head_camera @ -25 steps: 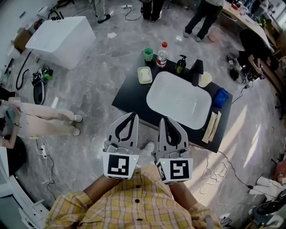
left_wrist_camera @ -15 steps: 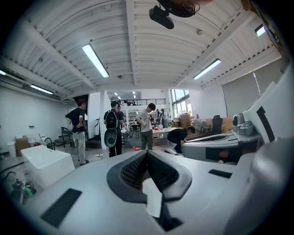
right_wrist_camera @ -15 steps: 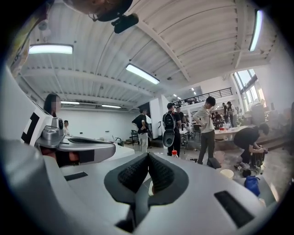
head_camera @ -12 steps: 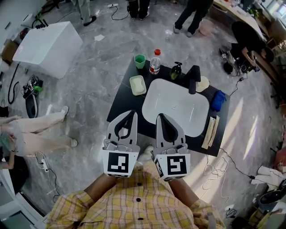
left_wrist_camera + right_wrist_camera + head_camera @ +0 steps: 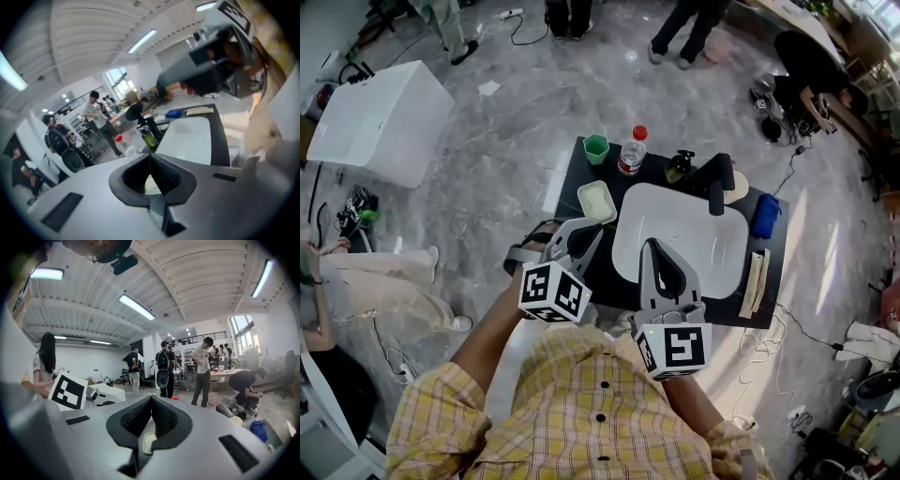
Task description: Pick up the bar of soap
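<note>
Both grippers are empty, fingers closed. The left gripper [image 5: 592, 231] hangs tilted near the pale green dish [image 5: 582, 197] holding the bar of soap [image 5: 597, 202], at the black surface's [image 5: 572, 183] left side beside the white sink [image 5: 675, 234]. The right gripper [image 5: 654, 247] hovers over the sink's near rim
</note>
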